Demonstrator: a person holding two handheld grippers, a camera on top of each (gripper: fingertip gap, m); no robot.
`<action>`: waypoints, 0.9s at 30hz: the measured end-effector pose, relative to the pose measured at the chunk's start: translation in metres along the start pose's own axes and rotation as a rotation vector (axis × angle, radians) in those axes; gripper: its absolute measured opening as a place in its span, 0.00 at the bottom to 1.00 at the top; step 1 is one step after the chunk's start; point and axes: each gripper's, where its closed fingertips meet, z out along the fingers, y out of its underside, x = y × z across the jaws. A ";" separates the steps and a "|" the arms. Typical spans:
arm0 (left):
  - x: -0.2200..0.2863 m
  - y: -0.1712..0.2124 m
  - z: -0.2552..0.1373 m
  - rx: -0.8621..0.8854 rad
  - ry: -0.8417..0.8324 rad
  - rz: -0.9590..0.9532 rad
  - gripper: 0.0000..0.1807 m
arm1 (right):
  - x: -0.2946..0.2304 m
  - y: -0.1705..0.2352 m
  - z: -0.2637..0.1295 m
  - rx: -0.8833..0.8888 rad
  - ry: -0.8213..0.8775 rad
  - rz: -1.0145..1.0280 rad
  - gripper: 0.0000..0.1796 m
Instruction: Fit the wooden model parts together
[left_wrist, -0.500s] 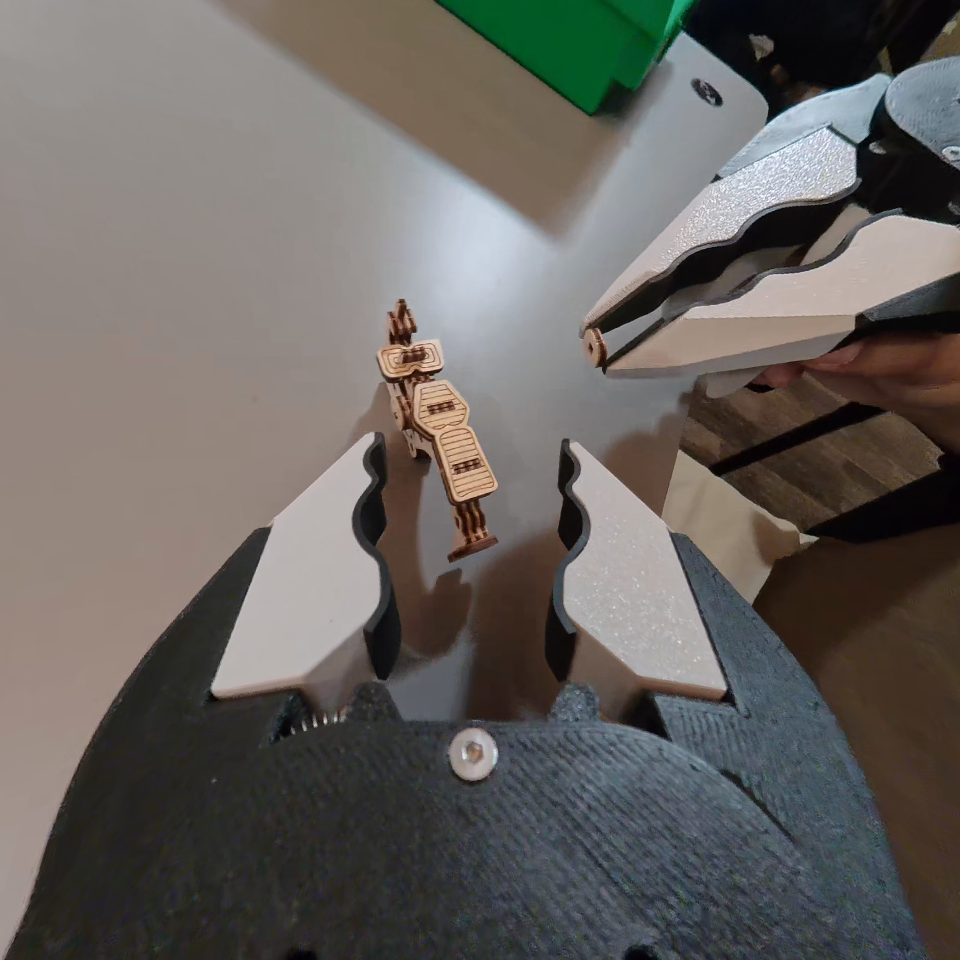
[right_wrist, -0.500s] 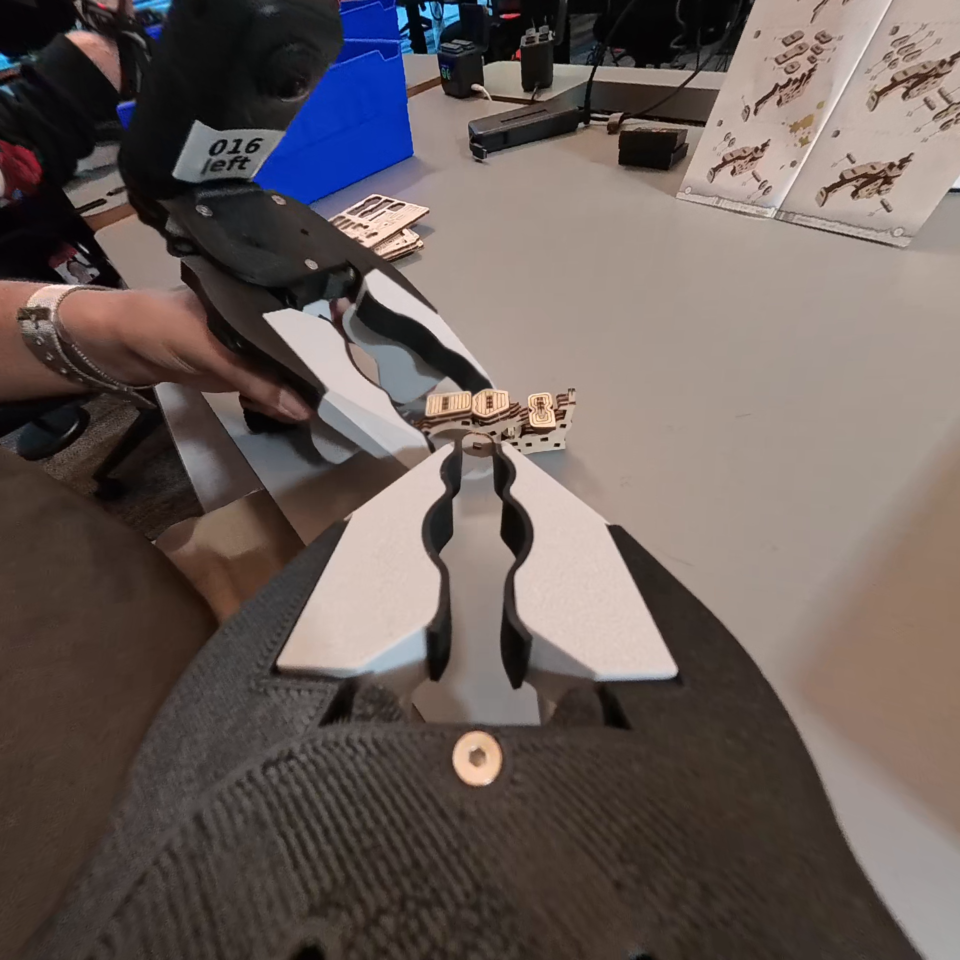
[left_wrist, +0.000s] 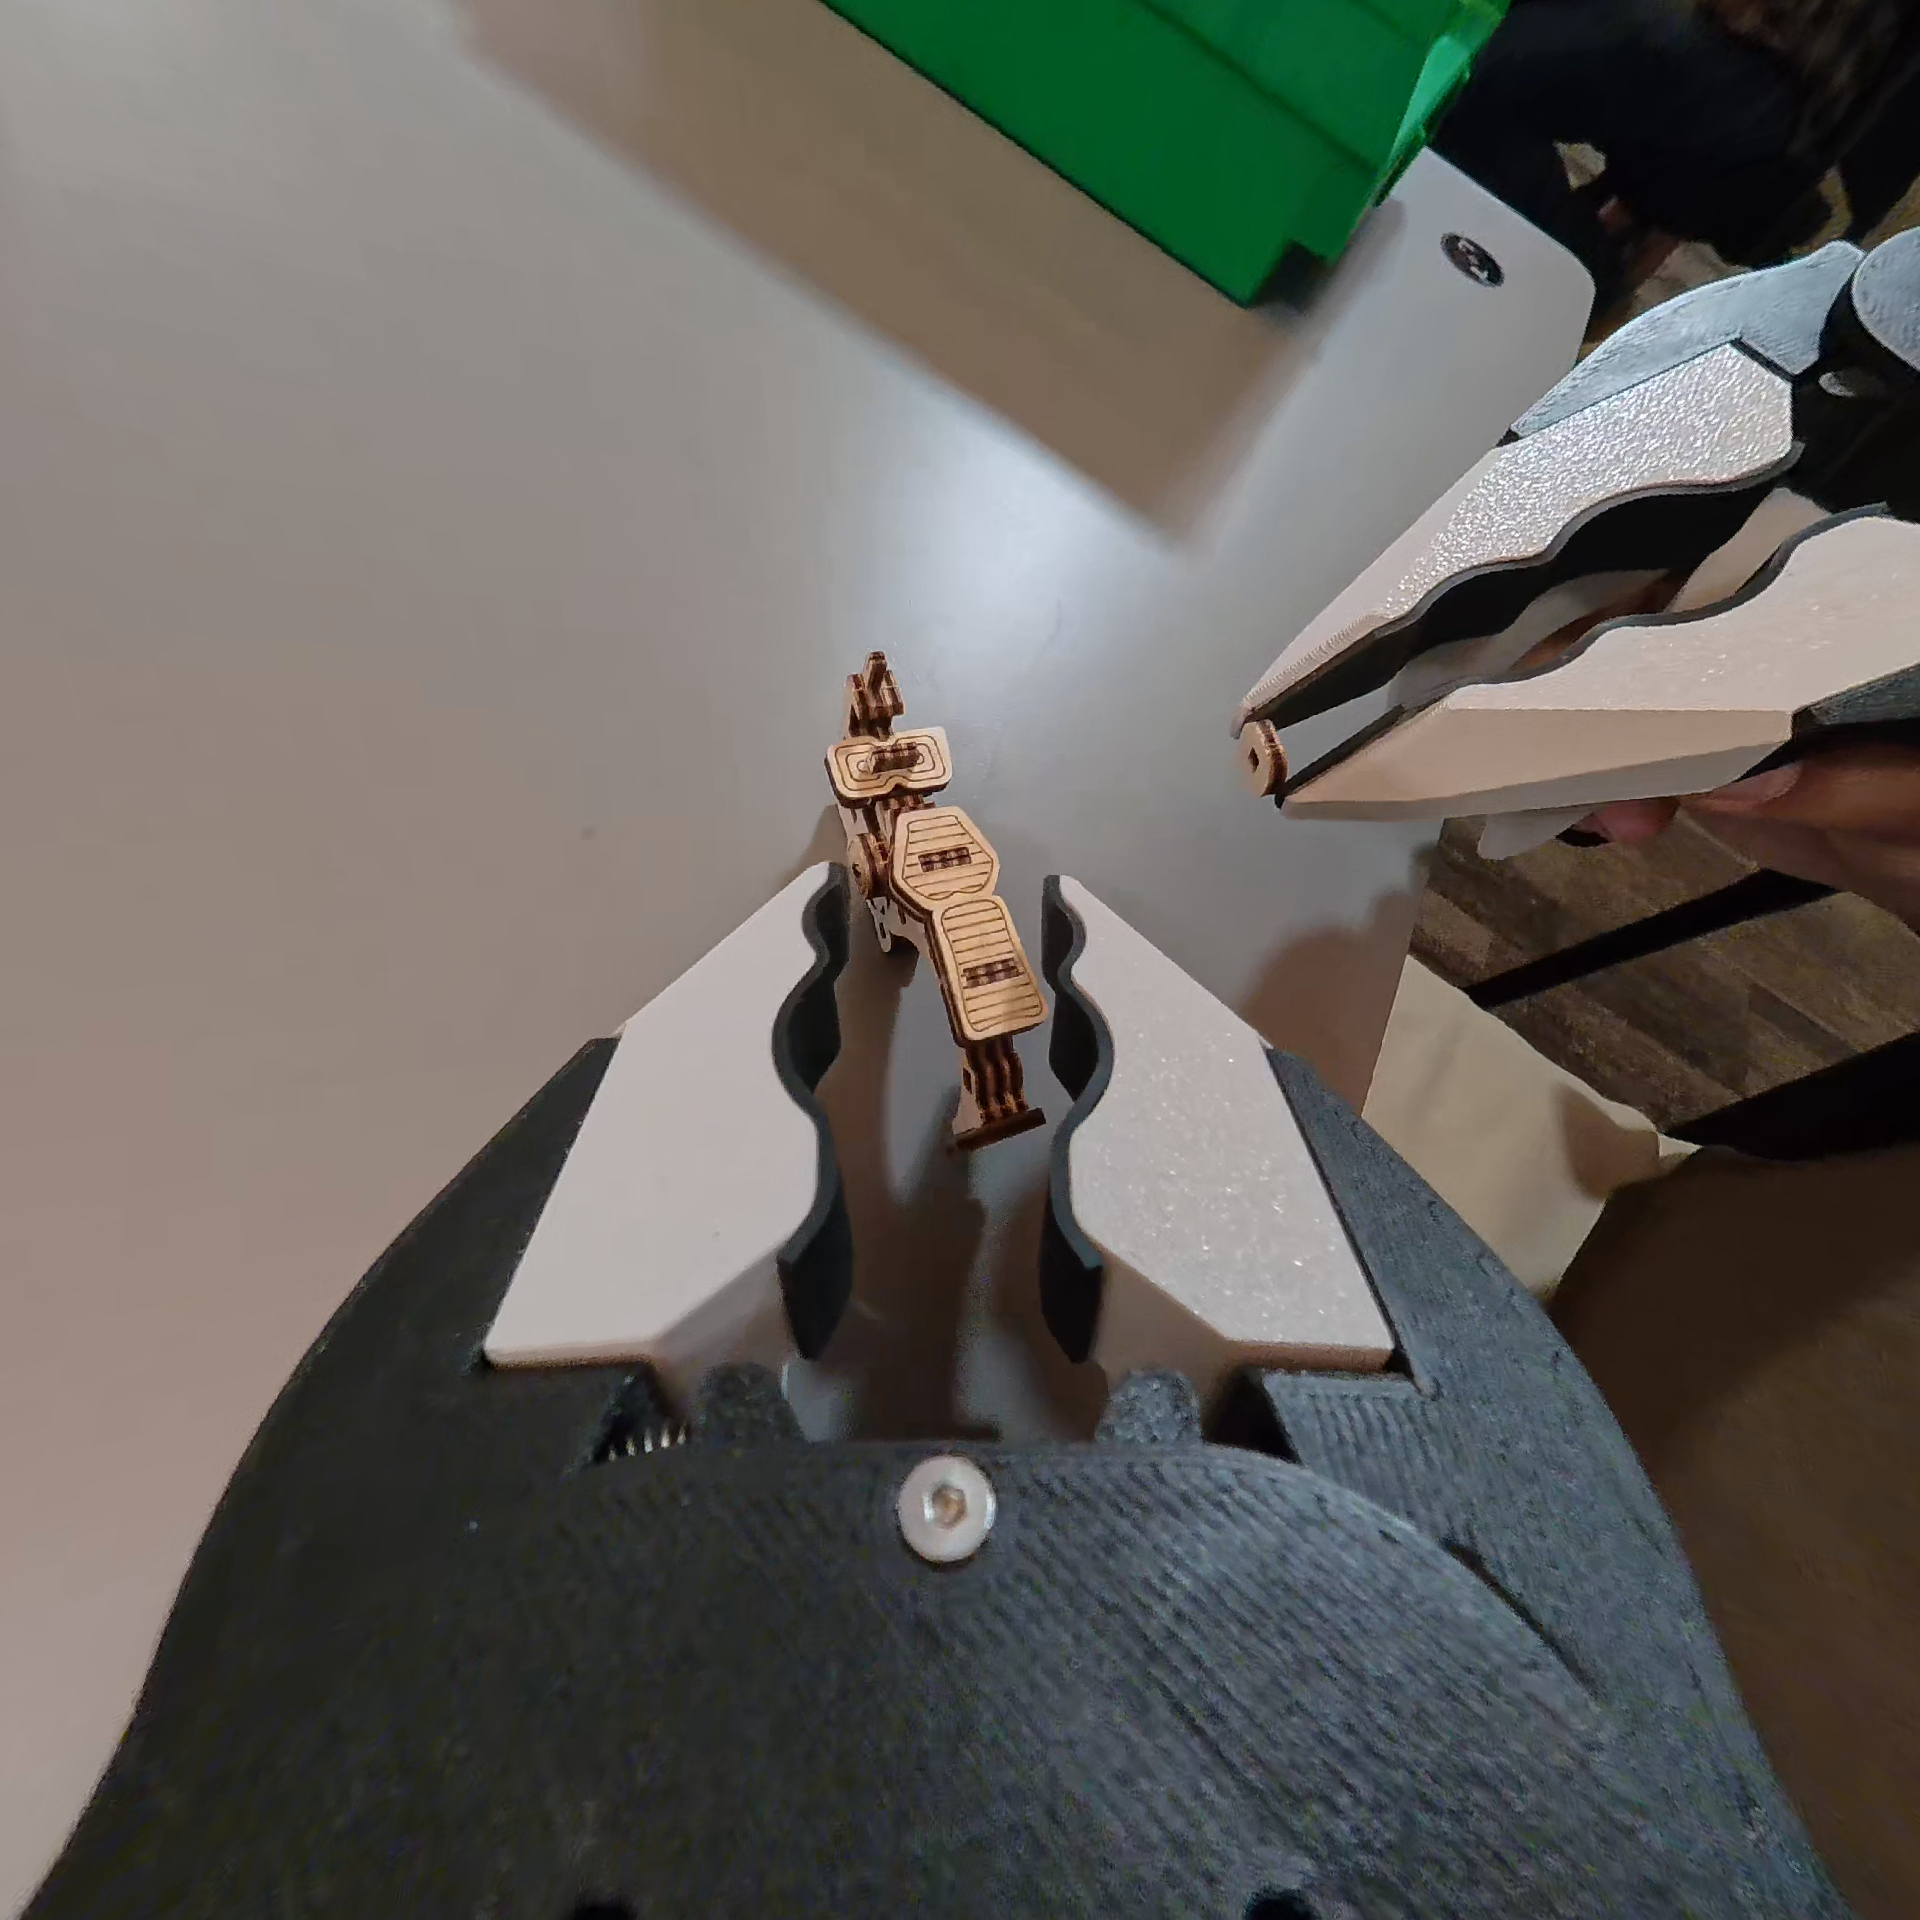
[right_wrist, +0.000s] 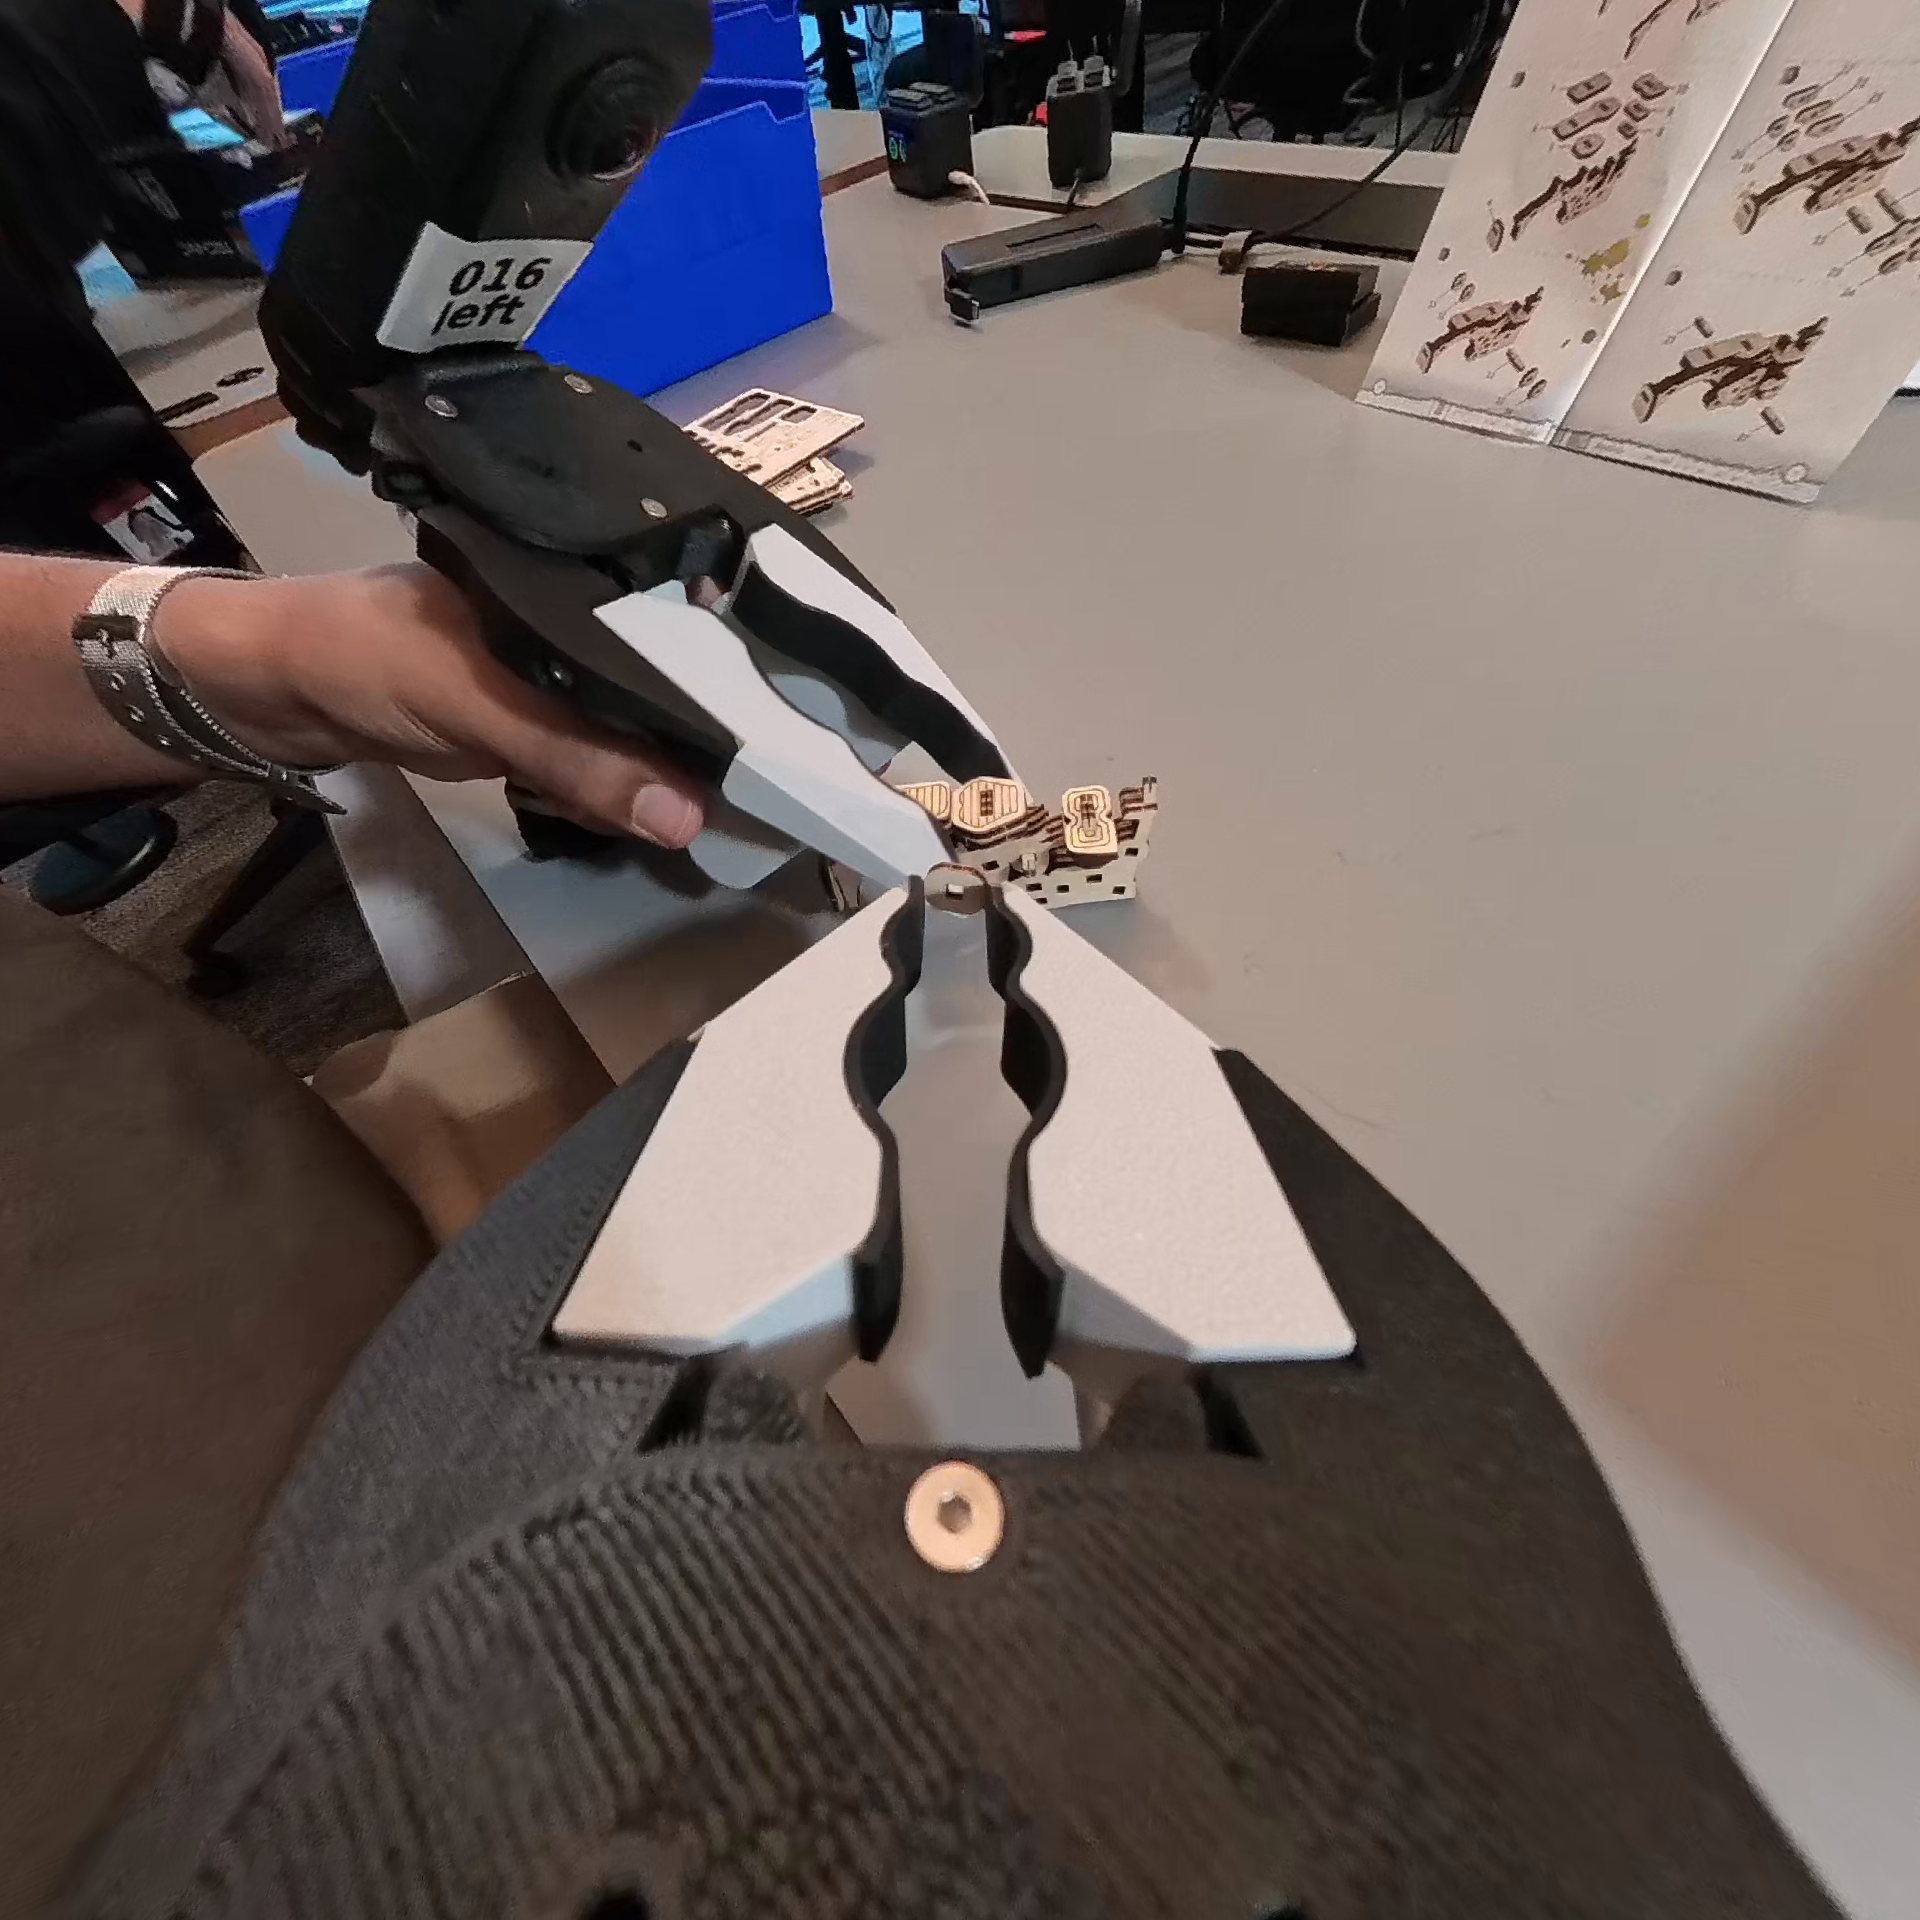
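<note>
Here, one wooden model between left gripper jaws apart, right gripper clamping one wooden disc.

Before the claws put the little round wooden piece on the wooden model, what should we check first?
1. Right claw shut on the small round wooden disc: ok.
2. Left claw open around the wooden model: ok.
3. Left claw gripping the model firmly: not ok, its fingers are apart from it.
4. Model standing on the grey table: ok.
5. Disc lined up with its slot: cannot tell.
</note>
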 end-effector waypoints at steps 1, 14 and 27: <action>0.000 0.000 0.000 0.002 -0.001 -0.001 0.19 | 0.000 0.000 0.000 0.000 0.000 0.000 0.06; -0.006 -0.003 -0.005 0.035 0.052 -0.110 0.12 | -0.001 0.001 0.000 -0.005 -0.001 -0.003 0.06; -0.006 0.000 -0.010 0.065 0.230 -0.399 0.09 | 0.001 0.009 0.010 -0.060 0.015 -0.046 0.06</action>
